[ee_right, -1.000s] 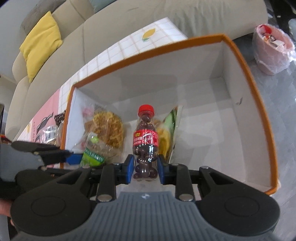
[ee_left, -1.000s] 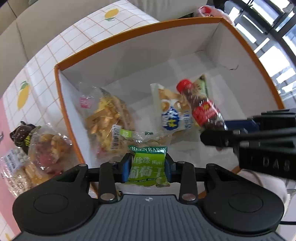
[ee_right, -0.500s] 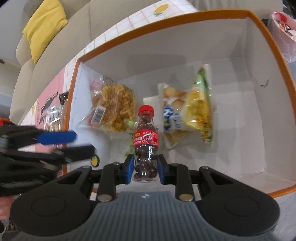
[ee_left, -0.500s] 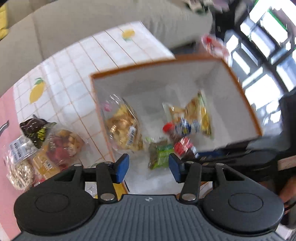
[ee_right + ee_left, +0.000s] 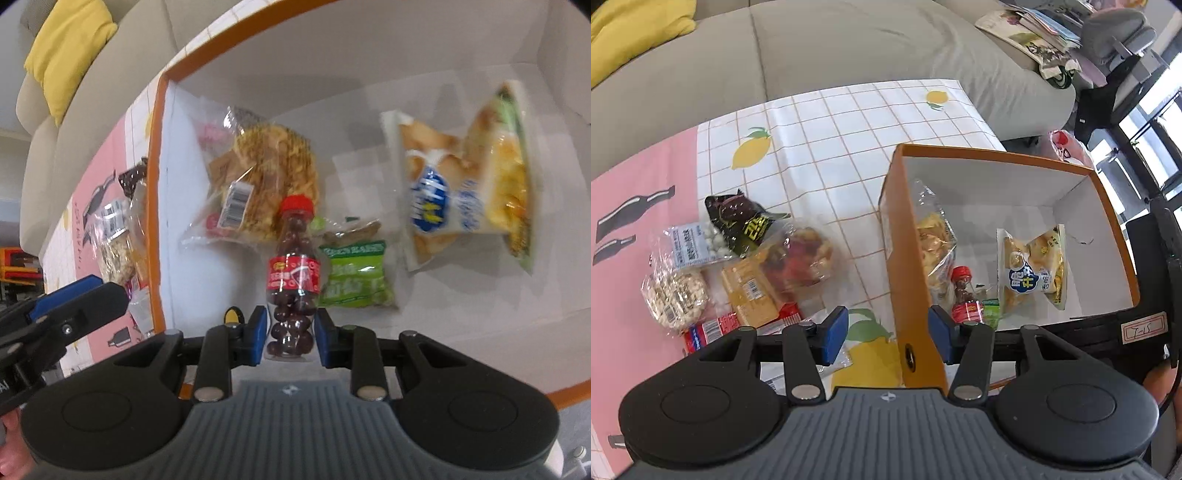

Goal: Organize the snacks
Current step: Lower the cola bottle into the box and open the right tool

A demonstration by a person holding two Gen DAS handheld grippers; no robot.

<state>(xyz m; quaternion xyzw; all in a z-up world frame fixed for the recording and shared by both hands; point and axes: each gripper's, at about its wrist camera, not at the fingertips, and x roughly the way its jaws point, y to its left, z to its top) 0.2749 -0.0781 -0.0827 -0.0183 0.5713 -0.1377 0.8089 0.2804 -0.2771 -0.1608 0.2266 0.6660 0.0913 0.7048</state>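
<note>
An orange box [image 5: 997, 158] with white inside stands on the table. Its floor holds a clear bag of yellow crisps [image 5: 273, 177], a blue and yellow puff pack [image 5: 461, 195] and a green raisin packet [image 5: 354, 280]. My right gripper [image 5: 290, 332] is low inside the box, shut on a small red-capped bottle of chocolate balls [image 5: 293, 273]; its jaws are starting to open. My left gripper [image 5: 886, 332] is open and empty above the box's left wall. Left of it lies a heap of unsorted snacks [image 5: 738, 266].
The table has a white lemon-print cloth [image 5: 820, 147] and a pink part [image 5: 635, 177] at the left. A beige sofa [image 5: 849, 48] with a yellow cushion [image 5: 635, 18] runs behind it. A pink-lined bin [image 5: 1067, 147] stands beyond the box.
My left gripper opened and let go of the green raisin packet, which now lies in the box, then drew back left over the box wall. My right gripper sank lower into the box with the bottle.
</note>
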